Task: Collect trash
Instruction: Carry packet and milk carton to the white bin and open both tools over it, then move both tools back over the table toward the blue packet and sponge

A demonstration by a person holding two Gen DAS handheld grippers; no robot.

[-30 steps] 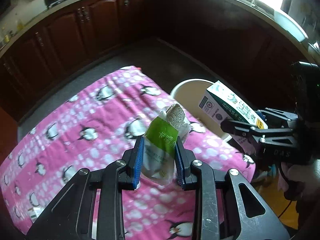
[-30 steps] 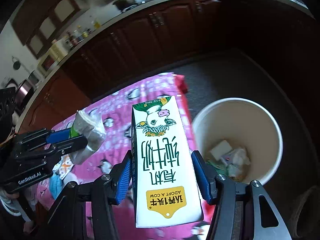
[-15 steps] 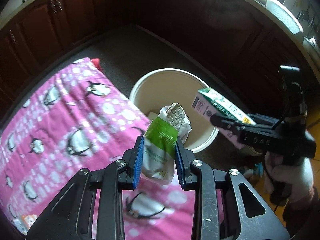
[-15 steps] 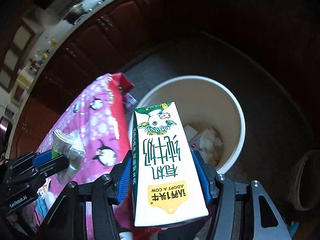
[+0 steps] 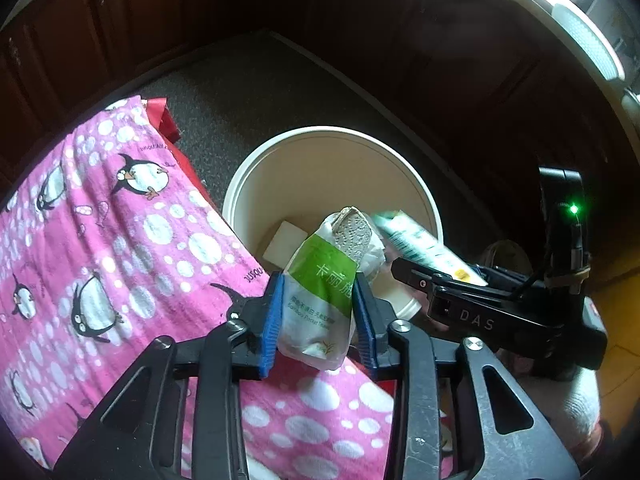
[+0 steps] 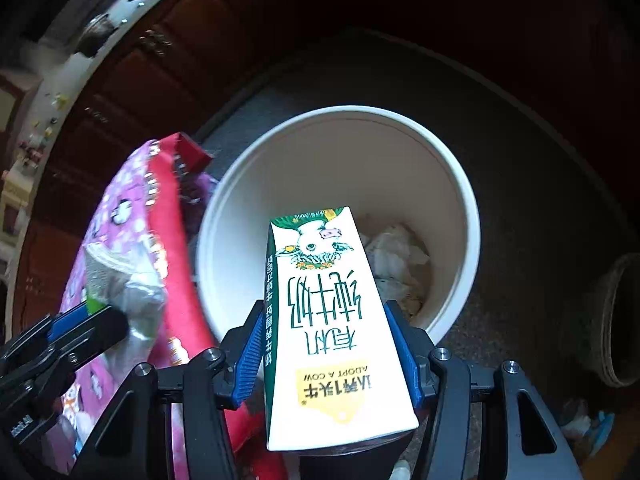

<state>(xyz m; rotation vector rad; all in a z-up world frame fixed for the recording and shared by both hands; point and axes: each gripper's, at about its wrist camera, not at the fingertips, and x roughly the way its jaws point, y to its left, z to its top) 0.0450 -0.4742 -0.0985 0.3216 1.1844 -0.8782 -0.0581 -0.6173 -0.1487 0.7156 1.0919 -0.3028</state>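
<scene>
Trash, two items, both held over or near the round white plastic bin (image 5: 256, 168) on the dark floor.

Far left: pink penguin-print blanket (image 5: 104, 240) over a red-edged surface, its corner just beside the bin's rim.

Item one: crumpled green-and-white tissue packet (image 5: 320, 300), pinched upright between the blue pads (image 5: 272, 320) of your left gripper (image 5: 318, 316). It sits at the near edge of the bin, above where the blanket meets the rim rather than squarely over the opening.

Bin contents: white crumpled paper (image 6: 396, 252) and a flat white block (image 5: 286, 244) at the bottom.

Item two: tall white-and-green milk carton with a cow picture (image 6: 328, 312), clamped at its sides by your right gripper (image 6: 328, 356), top end tilted down toward the bin's mouth. In the left view it looks blurred.

Risks, as I judge them:
- Let go of the packet where it hangs and it may land on the blanket or catch the rim, since it is light and not centred.
- The two grippers are near each other over the same opening; crossing paths could knock either item loose.
- The carton, released at a slant, may strike the near wall and tip the bin.
</scene>
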